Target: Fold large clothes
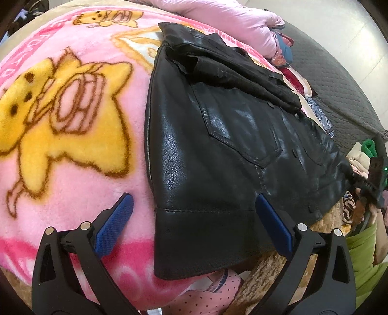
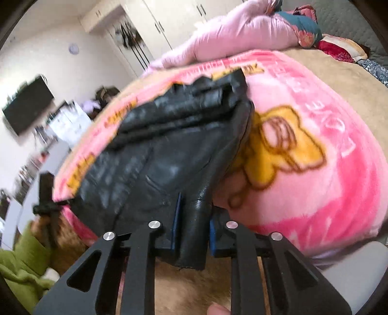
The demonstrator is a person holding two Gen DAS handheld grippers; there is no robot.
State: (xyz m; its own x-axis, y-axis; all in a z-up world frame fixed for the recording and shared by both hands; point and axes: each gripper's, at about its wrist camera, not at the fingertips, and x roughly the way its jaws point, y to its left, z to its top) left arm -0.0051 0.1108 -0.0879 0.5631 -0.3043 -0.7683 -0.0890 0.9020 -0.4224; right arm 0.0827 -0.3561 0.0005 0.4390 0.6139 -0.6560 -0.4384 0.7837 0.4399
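Two wrist fisheyes, both angled down at the bed, close in.
My left camera looks over the black leather jacket (image 1: 218, 135) lying on the pink cartoon blanket (image 1: 72, 121), hem nearest. My right camera sits tight on the jacket's hem corner, facing the wardrobes (image 2: 155, 21). Both views share the jacket, the blanket and the pink quilt (image 2: 230, 34).

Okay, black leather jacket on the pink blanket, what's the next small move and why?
Probably close the left hand-held gripper on the jacket hem lying between its open pads; the right hand-held gripper already pinches the other hem corner, so both could lift together to fold.
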